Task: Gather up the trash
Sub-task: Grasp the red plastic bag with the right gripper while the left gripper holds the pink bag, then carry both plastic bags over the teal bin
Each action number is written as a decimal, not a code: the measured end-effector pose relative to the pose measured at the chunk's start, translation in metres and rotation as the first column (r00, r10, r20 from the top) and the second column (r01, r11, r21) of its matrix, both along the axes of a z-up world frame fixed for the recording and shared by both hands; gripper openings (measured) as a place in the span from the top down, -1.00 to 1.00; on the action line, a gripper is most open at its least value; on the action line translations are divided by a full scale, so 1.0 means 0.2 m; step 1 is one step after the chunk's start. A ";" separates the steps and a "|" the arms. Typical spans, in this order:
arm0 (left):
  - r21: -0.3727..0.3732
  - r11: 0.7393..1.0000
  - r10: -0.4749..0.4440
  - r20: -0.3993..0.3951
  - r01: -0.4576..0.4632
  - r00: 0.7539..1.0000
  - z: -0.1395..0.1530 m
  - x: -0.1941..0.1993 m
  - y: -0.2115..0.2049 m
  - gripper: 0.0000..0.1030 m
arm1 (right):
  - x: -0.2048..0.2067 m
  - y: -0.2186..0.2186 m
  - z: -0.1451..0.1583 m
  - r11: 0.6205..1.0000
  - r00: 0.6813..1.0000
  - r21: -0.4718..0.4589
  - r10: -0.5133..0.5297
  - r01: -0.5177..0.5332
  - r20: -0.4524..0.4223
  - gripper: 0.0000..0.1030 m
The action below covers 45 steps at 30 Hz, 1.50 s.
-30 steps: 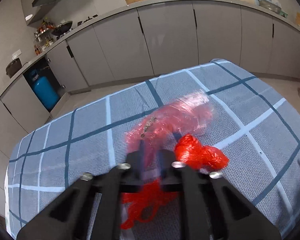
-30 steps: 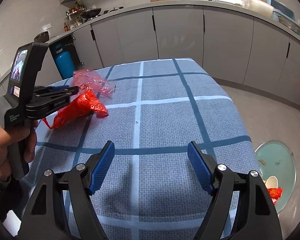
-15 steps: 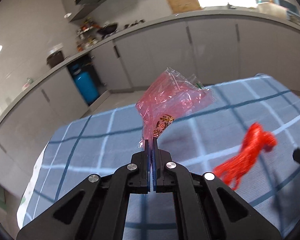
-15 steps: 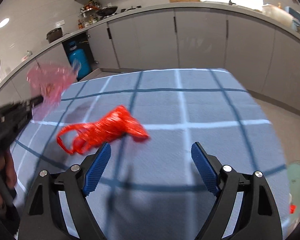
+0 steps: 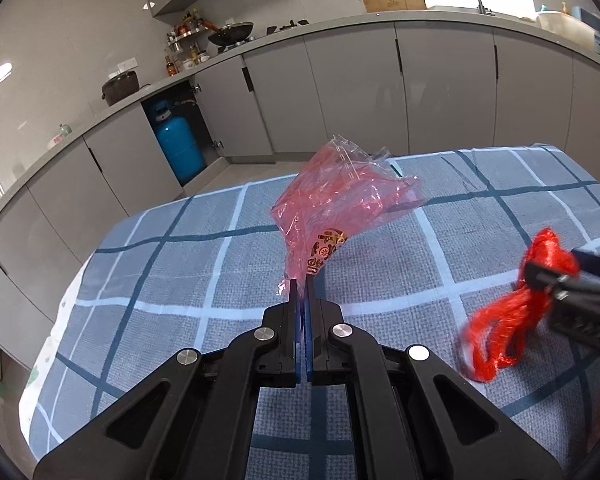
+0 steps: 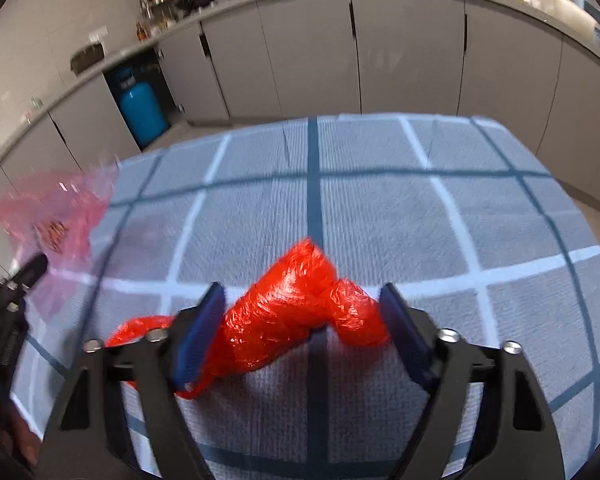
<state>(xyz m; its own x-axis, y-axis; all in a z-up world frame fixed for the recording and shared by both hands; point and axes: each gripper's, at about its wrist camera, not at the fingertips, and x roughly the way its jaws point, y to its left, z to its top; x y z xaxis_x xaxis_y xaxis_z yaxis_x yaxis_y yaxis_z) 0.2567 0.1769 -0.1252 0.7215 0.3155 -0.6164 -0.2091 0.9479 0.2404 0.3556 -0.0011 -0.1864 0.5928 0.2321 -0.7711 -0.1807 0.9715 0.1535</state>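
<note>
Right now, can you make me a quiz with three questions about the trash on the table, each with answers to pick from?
1. Where is the red bag?
A. on the floor
B. on the cloth, between the right tool's fingers
C. in the sink

2. What colour is the tank under the counter?
A. blue
B. yellow
C. white

3. What is the left tool doing?
A. standing wide open
B. lying on the cloth
C. pinching the pink wrapper

Answers:
1. B, since the bag lies on the checked cloth with a blue pad on each side.
2. A, as the tank in the open cupboard is bright blue.
3. C, because the fingers are shut together on the wrapper's bottom edge, holding it up off the cloth.
</note>
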 end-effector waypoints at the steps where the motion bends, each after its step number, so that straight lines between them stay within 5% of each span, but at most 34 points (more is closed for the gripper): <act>1: -0.005 1.000 -0.003 -0.002 0.003 1.000 0.00 0.00 0.00 0.95 | 0.00 0.02 -0.03 1.000 1.000 -0.008 0.017 -0.017 -0.012 -0.06; 4: -0.015 1.000 -0.018 -0.007 0.018 1.000 -0.01 -0.01 -0.02 0.95 | -0.02 0.02 -0.03 0.999 0.999 -0.002 0.041 -0.041 0.007 0.38; 7: -0.020 0.999 -0.037 -0.005 0.037 0.999 0.00 -0.02 -0.05 0.95 | -0.06 0.01 0.02 0.998 0.997 -0.010 0.063 -0.063 0.047 0.48; 19: 0.006 0.992 -0.124 0.008 0.124 0.992 0.08 -0.09 -0.31 0.95 | -0.30 -0.25 0.24 0.998 0.987 0.009 0.067 -0.069 0.144 0.49; 34: 0.038 0.966 -0.256 0.012 0.255 0.967 0.16 -0.14 -0.72 0.95 | -0.55 -0.65 0.32 1.000 0.983 0.022 -0.013 0.009 0.183 0.49; 41: 0.043 0.936 -0.350 0.018 0.349 0.937 0.20 -0.16 -0.95 0.95 | -0.63 -0.88 0.34 0.997 0.977 0.018 -0.077 0.075 0.200 0.49; 45: 0.030 0.890 -0.456 0.032 0.455 0.890 0.24 -0.18 -1.20 0.95 | -0.70 -1.10 0.36 0.987 0.965 -0.007 -0.156 0.161 0.211 0.49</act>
